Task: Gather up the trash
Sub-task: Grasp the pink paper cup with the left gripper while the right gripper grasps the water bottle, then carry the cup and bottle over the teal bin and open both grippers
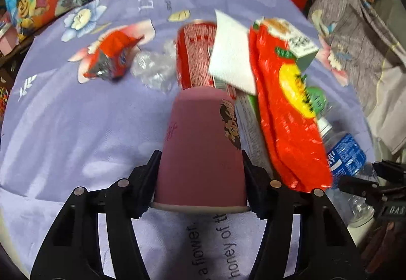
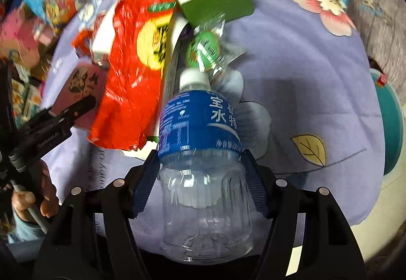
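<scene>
The left gripper (image 1: 201,178) is pinching an upturned pink paper cup (image 1: 201,145) that risks crumpling, while the right gripper (image 2: 200,178) is clamping a clear blue-labelled plastic bottle (image 2: 203,165), its cap nudging the green sweet wrapper (image 2: 203,50) at twelve o'clock.

Between the black left tongs (image 1: 201,173) sits a dusty pink paper cup (image 1: 200,150) with a brown cartoon print. Beyond it lies a red can (image 1: 194,56) with white lettering, to its right a glossy red bag (image 1: 286,112) with a yellow patch. The black right tongs (image 2: 201,178) flank a clear bottle (image 2: 203,153) with a blue label, white characters and a white cap. The surface (image 1: 76,127) wears lilac cloth with pink-and-white flowers.
</scene>
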A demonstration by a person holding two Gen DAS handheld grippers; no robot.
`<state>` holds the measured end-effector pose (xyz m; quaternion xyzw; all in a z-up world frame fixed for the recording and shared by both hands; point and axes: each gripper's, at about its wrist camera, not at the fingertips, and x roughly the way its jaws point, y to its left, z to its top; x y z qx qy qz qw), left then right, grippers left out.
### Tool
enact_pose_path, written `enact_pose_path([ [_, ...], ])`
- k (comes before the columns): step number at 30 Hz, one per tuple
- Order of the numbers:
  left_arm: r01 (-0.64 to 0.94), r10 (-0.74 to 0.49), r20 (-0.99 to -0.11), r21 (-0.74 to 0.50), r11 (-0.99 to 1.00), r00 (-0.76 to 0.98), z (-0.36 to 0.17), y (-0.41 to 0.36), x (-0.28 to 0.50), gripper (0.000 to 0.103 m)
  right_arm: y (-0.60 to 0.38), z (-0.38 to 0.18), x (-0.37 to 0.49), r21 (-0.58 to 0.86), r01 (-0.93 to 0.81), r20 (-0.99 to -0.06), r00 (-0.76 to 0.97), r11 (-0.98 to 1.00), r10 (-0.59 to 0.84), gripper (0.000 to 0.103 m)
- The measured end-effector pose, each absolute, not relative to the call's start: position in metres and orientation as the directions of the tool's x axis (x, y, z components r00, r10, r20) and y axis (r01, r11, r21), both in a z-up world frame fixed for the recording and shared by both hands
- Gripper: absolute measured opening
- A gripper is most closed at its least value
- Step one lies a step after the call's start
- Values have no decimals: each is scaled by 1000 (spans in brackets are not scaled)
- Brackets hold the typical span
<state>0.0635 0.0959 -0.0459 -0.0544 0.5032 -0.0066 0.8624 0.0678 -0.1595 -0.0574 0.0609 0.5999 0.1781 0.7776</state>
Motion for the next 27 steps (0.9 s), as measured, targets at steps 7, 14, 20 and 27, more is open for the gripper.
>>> enact_pose_path([
  [7,-7,-94,-825,-118,993,556,-6,90,49,60,-191,-39,60,381,-147,-867,286,913,408,63],
  [14,63,-113,-817,-94,994,566,2,57,53,60,-193,-51,54,370,-150,-876,271,917,398,63],
  [20,65,-133,-827,-116,991,546,-6,60,50,60,-176,-74,51,354,-178,-912,150,918,381,63],
  [27,67,-154,-827,-141,988,541,-7,64,47,60,-148,-84,63,324,-232,-937,53,917,345,71],
])
